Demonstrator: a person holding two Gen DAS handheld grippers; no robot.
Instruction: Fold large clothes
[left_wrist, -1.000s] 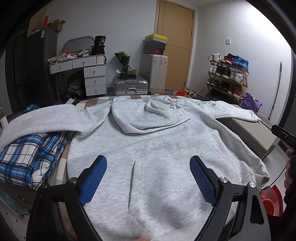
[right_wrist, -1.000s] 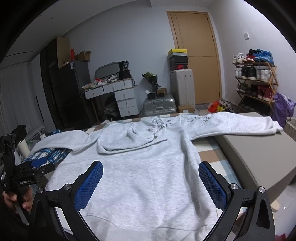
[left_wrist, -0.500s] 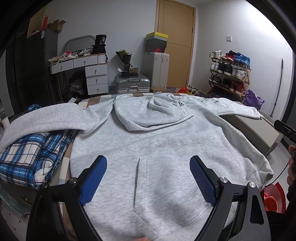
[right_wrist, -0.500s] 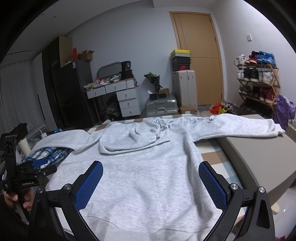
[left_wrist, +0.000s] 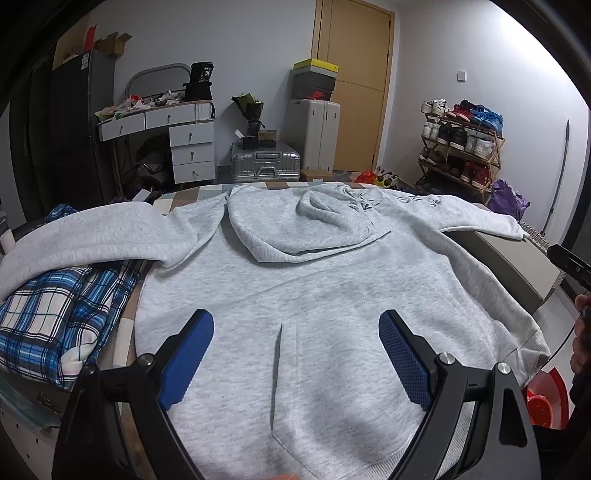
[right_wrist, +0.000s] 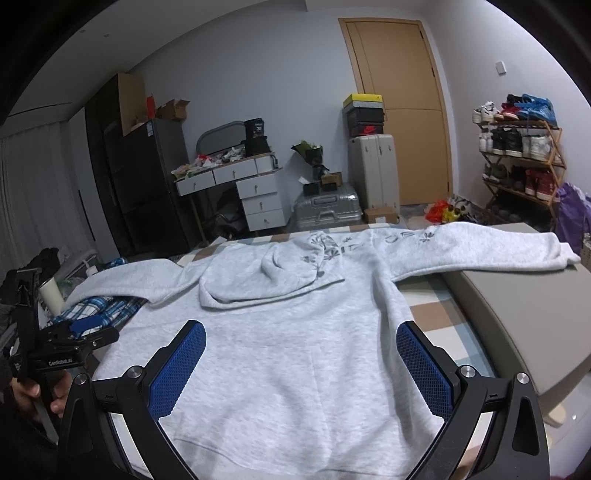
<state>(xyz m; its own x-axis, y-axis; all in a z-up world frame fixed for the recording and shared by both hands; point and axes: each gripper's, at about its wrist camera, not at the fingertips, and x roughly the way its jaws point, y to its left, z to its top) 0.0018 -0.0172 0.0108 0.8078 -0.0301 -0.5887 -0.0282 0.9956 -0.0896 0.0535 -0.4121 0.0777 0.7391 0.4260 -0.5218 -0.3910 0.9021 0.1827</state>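
1. The grey hoodie (left_wrist: 314, 295) lies spread face-up across the middle of both views, hood (left_wrist: 303, 229) flopped onto the chest, hem nearest the cameras. Both pairs of tongs hang above the hem with nothing between their blue pads: the left tongs (left_wrist: 295, 350) stand wide apart, and so do the right tongs (right_wrist: 301, 363).
2. One sleeve (left_wrist: 85, 240), at centre left of the left view, drapes over a blue plaid garment (left_wrist: 55, 325). A pinch there may well catch the plaid cloth too and drag it along.
3. The other sleeve (right_wrist: 480, 251), at centre right of the right view, reaches over a grey cushioned block (right_wrist: 524, 314). Pulled carelessly, its cuff could slip off the far edge.
4. The kangaroo pocket (left_wrist: 343, 376) adds a layer at lower centre; tongs closing there might take only the pocket, so the fold would bunch.
5. The loose hood would probably make a lump if folded under without flattening.
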